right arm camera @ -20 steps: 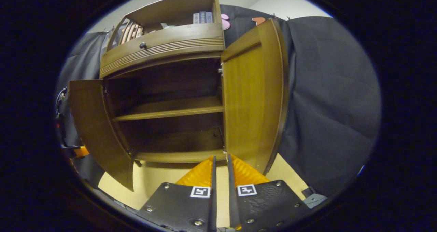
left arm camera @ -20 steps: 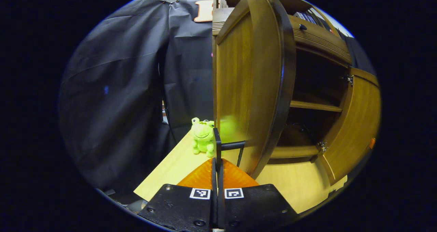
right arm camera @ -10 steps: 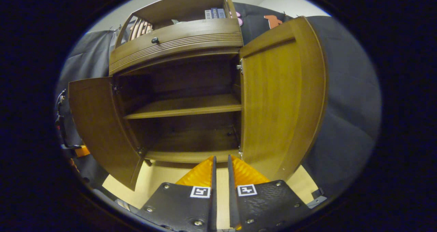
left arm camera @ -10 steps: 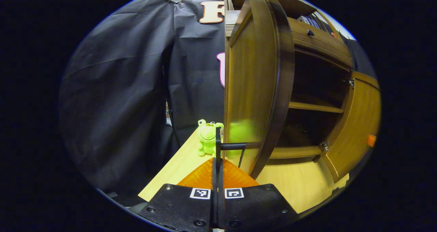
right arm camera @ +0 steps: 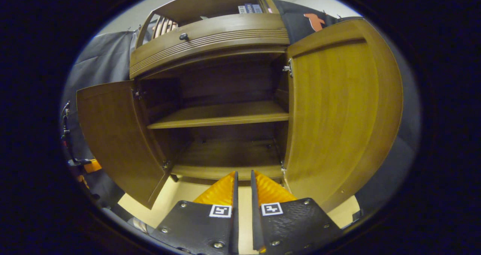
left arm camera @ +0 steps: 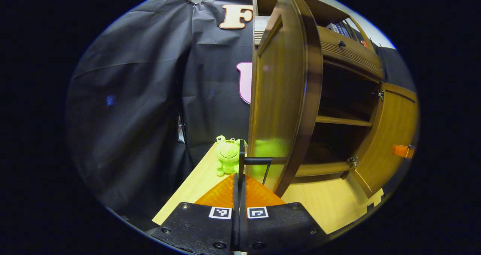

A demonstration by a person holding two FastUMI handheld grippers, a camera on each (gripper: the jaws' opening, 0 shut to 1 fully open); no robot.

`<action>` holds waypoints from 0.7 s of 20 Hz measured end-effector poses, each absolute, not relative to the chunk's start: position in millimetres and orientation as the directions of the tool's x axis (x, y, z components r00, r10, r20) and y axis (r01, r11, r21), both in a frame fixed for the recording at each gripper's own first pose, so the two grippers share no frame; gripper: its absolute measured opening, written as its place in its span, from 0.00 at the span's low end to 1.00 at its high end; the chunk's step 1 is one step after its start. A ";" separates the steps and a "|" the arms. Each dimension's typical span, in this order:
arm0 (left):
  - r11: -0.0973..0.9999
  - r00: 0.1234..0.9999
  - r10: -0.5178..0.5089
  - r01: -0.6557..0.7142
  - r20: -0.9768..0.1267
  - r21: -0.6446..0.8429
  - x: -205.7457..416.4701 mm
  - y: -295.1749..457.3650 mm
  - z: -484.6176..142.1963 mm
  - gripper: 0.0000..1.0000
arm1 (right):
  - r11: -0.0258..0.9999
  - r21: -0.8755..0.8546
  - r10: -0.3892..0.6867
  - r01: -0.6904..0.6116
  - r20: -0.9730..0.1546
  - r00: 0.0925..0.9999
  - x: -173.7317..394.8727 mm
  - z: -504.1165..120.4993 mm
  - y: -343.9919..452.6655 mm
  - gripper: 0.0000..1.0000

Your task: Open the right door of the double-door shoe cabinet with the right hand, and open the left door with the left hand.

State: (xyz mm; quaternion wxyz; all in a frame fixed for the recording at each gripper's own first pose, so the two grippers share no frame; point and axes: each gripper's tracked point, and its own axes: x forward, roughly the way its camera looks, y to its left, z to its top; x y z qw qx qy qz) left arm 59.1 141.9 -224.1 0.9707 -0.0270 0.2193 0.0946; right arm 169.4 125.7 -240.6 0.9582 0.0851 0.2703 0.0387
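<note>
The wooden shoe cabinet (right arm camera: 210, 37) stands on a pale table with both doors swung out. The left door (left arm camera: 280, 97) is edge-on to me, and my left gripper (left arm camera: 239, 178) is shut on its black bar handle (left arm camera: 259, 160). The right door (right arm camera: 338, 112) stands wide, its inner face showing. My right gripper (right arm camera: 243, 178) hangs in front of the cabinet's bottom shelf with a narrow gap between its fingers, holding nothing and apart from the door. The left door (right arm camera: 112, 135) also shows in the right gripper view, with part of the left gripper (right arm camera: 80, 164) behind its outer edge.
A green frog plush (left arm camera: 227, 155) sits on the table (left arm camera: 330, 206) just beyond the left door's handle. Inside are a bare middle shelf (right arm camera: 221, 114) and bottom board. A drawer with a dark knob (right arm camera: 183, 36) runs above the doors. Black cloth hangs all around.
The left door has swung a little further out with my left gripper still on its handle. The right gripper view has drawn closer, and the right door now shows more of its inner face.
</note>
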 end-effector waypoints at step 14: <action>0.911 0.872 0.362 -0.406 -0.330 -0.073 10.8 193.9 -175.4 0.23 | 0.973 0.204 0.195 -0.104 -0.501 0.843 195.5 -245.3 145.0 0.15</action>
